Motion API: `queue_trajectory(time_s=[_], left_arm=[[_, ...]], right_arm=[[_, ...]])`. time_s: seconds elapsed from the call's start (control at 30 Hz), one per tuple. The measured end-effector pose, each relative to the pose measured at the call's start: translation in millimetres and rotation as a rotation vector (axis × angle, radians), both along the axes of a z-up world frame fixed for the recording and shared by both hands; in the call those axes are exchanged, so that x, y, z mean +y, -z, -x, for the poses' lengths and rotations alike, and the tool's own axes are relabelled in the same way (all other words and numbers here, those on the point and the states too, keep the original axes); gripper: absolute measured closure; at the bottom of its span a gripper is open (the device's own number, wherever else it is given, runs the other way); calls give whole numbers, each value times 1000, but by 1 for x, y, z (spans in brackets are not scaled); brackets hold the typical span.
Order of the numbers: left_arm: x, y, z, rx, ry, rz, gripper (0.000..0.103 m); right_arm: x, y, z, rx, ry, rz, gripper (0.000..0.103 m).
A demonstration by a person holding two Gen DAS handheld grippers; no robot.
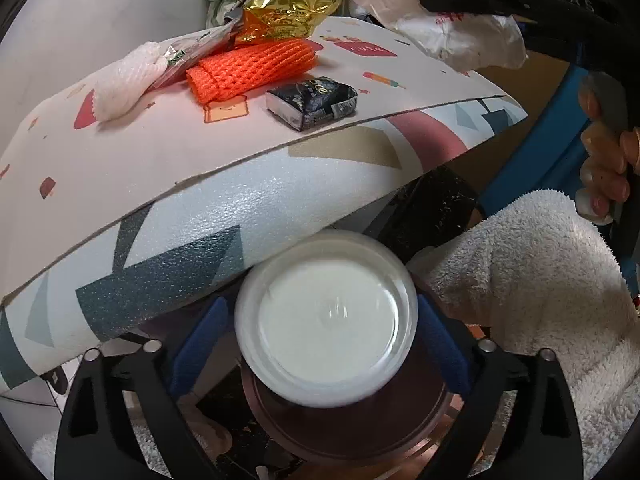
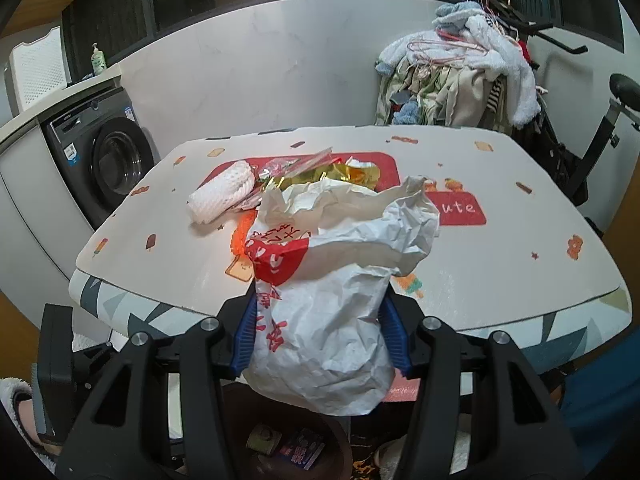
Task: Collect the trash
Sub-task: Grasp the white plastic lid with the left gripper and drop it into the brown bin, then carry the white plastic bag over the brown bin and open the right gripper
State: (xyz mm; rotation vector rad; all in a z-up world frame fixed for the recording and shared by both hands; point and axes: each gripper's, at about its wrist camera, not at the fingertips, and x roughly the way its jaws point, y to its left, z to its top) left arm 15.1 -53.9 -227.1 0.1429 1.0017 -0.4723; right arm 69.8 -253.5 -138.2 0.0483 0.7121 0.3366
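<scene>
Trash fills both my tools. My left tool [image 1: 326, 344] is clamped on a round white plastic cup with a clear lid [image 1: 326, 332], held just below the edge of the pastel-printed table [image 1: 140, 152]. My right tool [image 2: 320, 336] is clamped on a crumpled white paper bag with red print [image 2: 332, 280], above the table's near edge. On the table lie an orange foam net sleeve [image 1: 252, 68], a white foam net sleeve [image 1: 124, 80], a gold foil wrapper [image 1: 284, 16] and a dark blue packet [image 1: 312, 102].
</scene>
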Motion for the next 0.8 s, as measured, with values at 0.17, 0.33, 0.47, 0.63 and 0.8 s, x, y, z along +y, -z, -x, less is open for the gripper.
queue_trajectory(time_s=[0.17,0.33,0.47,0.63,0.8], left_arm=[[11,-15,-2,-45,-28,35,10],[37,-43,-1,-121,-107,96,9],[62,-64,7,-195,-162,126,9],[85,-83,22,-285,-210,113,7],[97,-80,34,-303,-230,106,7]], right_arm=[[-4,7,5,11,-1,-6,49],[-4,16,15,24,-19,5,49],[-4,25,24,37,-41,14,49],[6,41,37,70,-85,35,49],[21,60,49,116,-137,58,49]])
